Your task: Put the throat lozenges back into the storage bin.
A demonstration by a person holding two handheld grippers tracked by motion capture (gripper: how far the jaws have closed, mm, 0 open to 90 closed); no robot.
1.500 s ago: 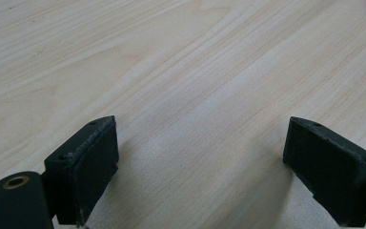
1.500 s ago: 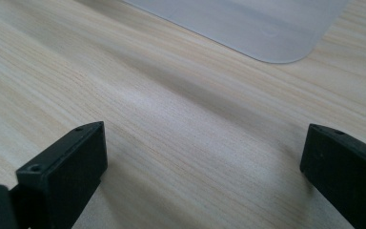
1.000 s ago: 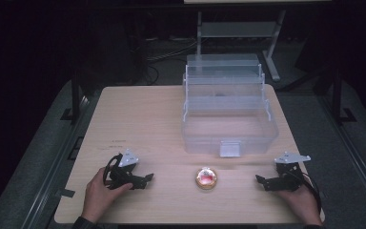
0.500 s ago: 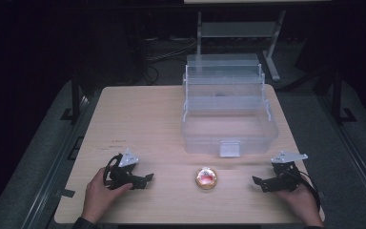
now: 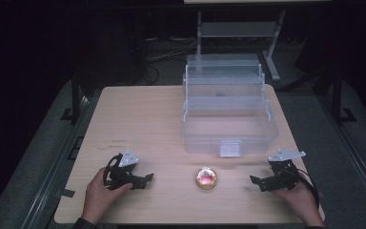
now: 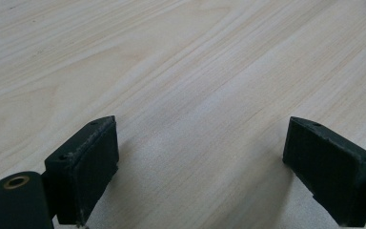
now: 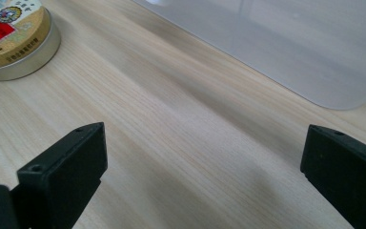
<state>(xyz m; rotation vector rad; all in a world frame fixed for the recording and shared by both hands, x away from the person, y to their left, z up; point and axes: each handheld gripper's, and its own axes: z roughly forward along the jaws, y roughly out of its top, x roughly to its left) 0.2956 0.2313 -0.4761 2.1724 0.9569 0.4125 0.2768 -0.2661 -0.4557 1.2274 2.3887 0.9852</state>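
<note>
Both grippers, left gripper (image 5: 145, 179) and right gripper (image 5: 255, 181), rest low, agape.

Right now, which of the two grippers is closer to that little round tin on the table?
The right gripper, slightly. It sits to the round tin's right, jaws open and pointing toward it. The left gripper rests on the tin's other side, a bit farther off, jaws also open.
</note>
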